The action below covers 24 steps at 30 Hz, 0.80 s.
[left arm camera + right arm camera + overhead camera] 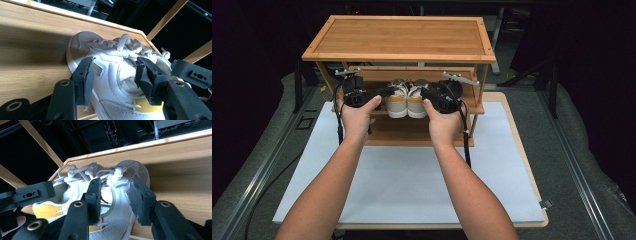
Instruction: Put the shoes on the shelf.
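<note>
Dark surroundings frame a white-topped tabletop (pixel 412 180) carrying a bamboo shelf rack (pixel 399 37). From the high view, two bare forearms rise from 6 o'clock; the left hand (pixel 358 117) and right hand (pixel 442 122) each hold a gripper level at the rack's middle shelf, the left gripper (pixel 384 93) at 9 o'clock of a pair of white shoes (pixel 407 100) with yellow heel tabs, the right gripper (pixel 424 93) at 3 o'clock of them. The rack's top board overhangs the shoes, and its slanted side posts stand just outside each hand. In the left gripper view, the fingers (pixel 85 77) stand wide, straddling the left shoe (pixel 112 75) across its side and laces without pressing; the other gripper's black body sits at 3 o'clock. In the right gripper view, the fingers (pixel 140 200) stand fairly wide over the right shoe (pixel 117 195), which lies on the wooden shelf (pixel 180 170); whether the pads touch it I cannot tell.
</note>
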Motion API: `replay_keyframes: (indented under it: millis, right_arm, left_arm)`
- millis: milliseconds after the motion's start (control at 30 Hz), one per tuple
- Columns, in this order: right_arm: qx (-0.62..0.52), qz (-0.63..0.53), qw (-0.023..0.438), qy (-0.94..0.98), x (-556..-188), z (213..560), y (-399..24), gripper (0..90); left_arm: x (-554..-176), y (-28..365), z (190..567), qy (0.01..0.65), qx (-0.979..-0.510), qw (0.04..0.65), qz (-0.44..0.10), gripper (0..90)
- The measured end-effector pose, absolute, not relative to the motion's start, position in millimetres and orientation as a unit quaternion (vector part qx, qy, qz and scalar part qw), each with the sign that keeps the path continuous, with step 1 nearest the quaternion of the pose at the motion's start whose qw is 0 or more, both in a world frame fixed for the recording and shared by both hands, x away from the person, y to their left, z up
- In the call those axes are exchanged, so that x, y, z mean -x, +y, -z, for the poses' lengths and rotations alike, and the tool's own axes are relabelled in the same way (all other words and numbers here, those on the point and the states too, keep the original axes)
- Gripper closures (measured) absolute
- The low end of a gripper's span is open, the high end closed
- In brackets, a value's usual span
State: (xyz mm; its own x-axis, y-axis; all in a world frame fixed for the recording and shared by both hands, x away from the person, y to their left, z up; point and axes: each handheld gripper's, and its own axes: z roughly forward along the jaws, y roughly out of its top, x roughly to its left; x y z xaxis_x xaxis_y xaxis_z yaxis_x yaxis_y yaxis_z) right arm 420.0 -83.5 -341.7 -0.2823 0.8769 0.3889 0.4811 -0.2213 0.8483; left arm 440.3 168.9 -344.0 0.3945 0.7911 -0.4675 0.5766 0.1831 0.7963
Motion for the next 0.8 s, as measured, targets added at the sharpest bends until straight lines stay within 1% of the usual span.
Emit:
replay_keyframes:
  millis: [167, 233, 333, 467, 567, 633, 667, 700, 733, 767, 800]
  right_arm:
    - [-0.564, -0.538, 0.189, 0.597, -415.6, 338.7, -84.6, 61.5]
    - [-0.557, -0.539, 0.192, 0.602, -412.9, 337.5, -83.9, 63.1]
    - [-0.552, -0.537, 0.198, 0.606, -410.9, 336.3, -83.8, 63.2]
    - [-0.543, -0.537, 0.206, 0.612, -406.2, 333.7, -87.8, 61.7]
    - [-0.545, -0.532, 0.22, 0.609, -403.7, 332.8, -94.4, 59.7]
    - [-0.546, -0.531, 0.216, 0.61, -403.1, 332.8, -97.4, 59.7]
    - [-0.552, -0.53, 0.218, 0.606, -403.0, 334.8, -102.2, 62.6]
    - [-0.552, -0.53, 0.218, 0.606, -403.0, 334.8, -102.2, 62.6]
    - [-0.554, -0.53, 0.218, 0.603, -403.3, 336.6, -104.3, 65.4]
    - [-0.557, -0.526, 0.211, 0.607, -403.3, 338.3, -106.9, 67.4]
    - [-0.562, -0.526, 0.205, 0.605, -404.6, 344.1, -110.1, 72.1]
  left_arm:
    - [-435.6, 170.0, 343.2, 0.538, -0.628, 0.553, -0.103, 50.5]
    - [-432.4, 172.2, 340.5, 0.534, -0.628, 0.556, -0.101, 49.8]
    - [-430.5, 174.7, 338.4, 0.53, -0.63, 0.558, -0.103, 48.9]
    - [-425.6, 180.0, 335.2, 0.528, -0.627, 0.562, -0.114, 48.4]
    - [-422.1, 184.0, 334.8, 0.527, -0.625, 0.564, -0.118, 48.7]
    - [-420.3, 187.4, 335.1, 0.523, -0.625, 0.566, -0.121, 50.3]
    - [-418.7, 190.8, 336.6, 0.526, -0.623, 0.565, -0.126, 50.6]
    - [-418.7, 190.8, 336.6, 0.526, -0.623, 0.565, -0.126, 54.1]
    - [-418.0, 192.0, 337.9, 0.528, -0.622, 0.564, -0.13, 54.1]
    - [-417.9, 194.0, 340.0, 0.526, -0.624, 0.564, -0.128, 58.4]
    - [-418.1, 195.3, 342.9, 0.527, -0.623, 0.564, -0.123, 63.8]
